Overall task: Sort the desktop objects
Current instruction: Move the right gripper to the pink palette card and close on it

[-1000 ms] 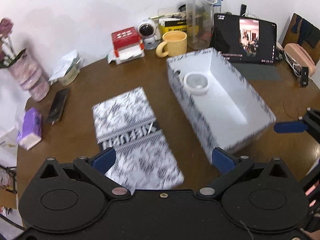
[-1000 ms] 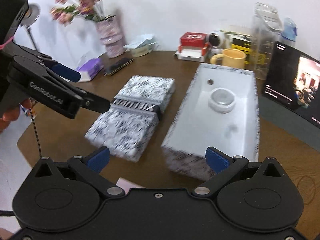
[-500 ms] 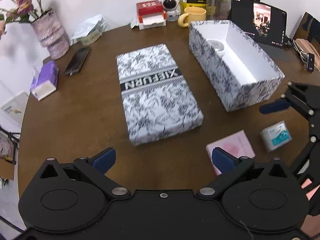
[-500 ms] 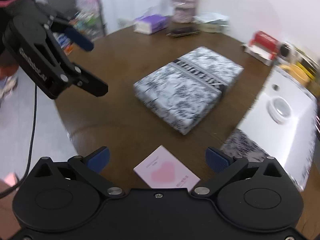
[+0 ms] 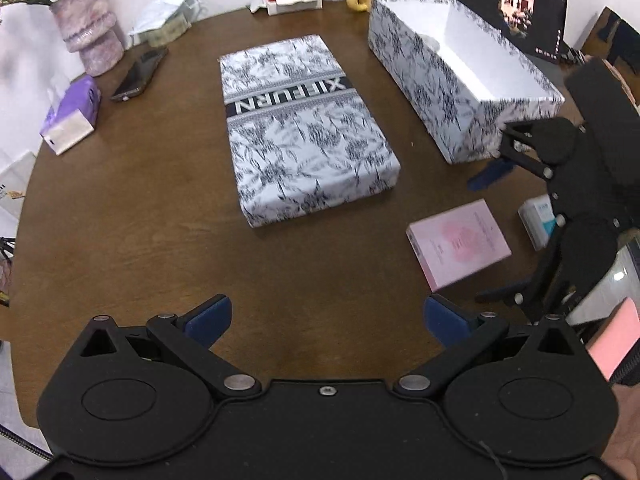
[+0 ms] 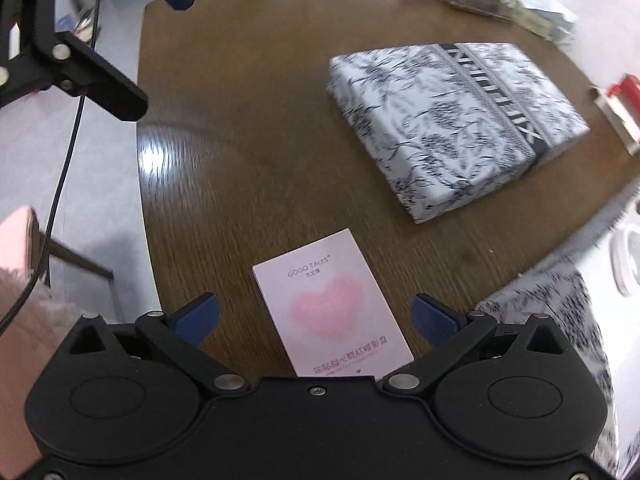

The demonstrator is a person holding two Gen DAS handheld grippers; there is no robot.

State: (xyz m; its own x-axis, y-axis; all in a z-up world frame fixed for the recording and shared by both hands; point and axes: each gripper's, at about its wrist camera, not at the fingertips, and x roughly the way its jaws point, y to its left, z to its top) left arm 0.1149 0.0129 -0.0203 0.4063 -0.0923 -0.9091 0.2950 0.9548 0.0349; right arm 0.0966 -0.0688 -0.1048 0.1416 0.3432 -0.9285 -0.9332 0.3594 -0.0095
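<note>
1. Both grippers have pulled back toward the near edge of the brown table [image 5: 120, 216] since a second ago, so that the right gripper [image 6: 316, 318] now hangs over the pink heart-printed box [image 6: 334, 304], which earlier lay out of its view.
2. Right gripper: jaws spread wide and empty, with the pink box lying flat on the wood between its blue fingertips [image 6: 434, 320] and slightly ahead of them; whether a pad touches it cannot be told.
3. Ahead and to the right of that gripper sits the patterned lid [image 6: 452, 120], closed side up. At its far right edge is the open patterned box [image 6: 560, 304], blurred, with a white round item [image 6: 628, 258] inside.
4. Left gripper [image 5: 326, 318]: jaws also wide apart, holding nothing, above bare wood.
5. Straight ahead of the left gripper lies the patterned lid [image 5: 304, 128]; ahead to the right stands the open box [image 5: 432, 76].
6. To its right, just ahead, lies the pink box [image 5: 458, 240], and beyond that a small white and blue packet [image 5: 538, 218], partly hidden by the right gripper [image 5: 492, 232].
7. Far ahead to the left are a phone [image 5: 138, 76], a purple tissue pack [image 5: 72, 114] and a vase [image 5: 90, 30].
</note>
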